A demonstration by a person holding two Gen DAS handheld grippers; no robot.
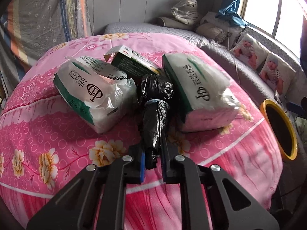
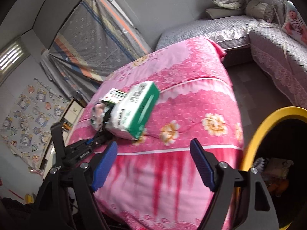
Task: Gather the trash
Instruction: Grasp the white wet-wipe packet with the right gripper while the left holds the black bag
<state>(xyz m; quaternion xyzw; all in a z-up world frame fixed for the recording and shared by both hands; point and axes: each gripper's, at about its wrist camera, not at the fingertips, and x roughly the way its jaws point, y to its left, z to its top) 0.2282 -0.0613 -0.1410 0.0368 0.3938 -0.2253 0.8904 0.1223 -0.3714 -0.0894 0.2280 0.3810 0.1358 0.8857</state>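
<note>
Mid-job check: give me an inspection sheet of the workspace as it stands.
Surface: pink floral blanket.
Job's things: black plastic bag between two tissue packs; green box behind; yellow-rimmed bin beside the blanket.
Clutter: nothing seen.
Grippers: left gripper shut on the black plastic bag; right gripper open, empty.
Cables: nothing seen.
Surroundings: grey sofa, window.

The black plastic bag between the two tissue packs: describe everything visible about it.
The black plastic bag is thin, glossy, crinkled film, twisted into a long roll and bound near its middle by a blue band. It lies on the pink floral blanket, running away from the camera, its far end bunched up between the two white-and-green tissue packs and against the green box. The left gripper is shut on its near end.
</note>
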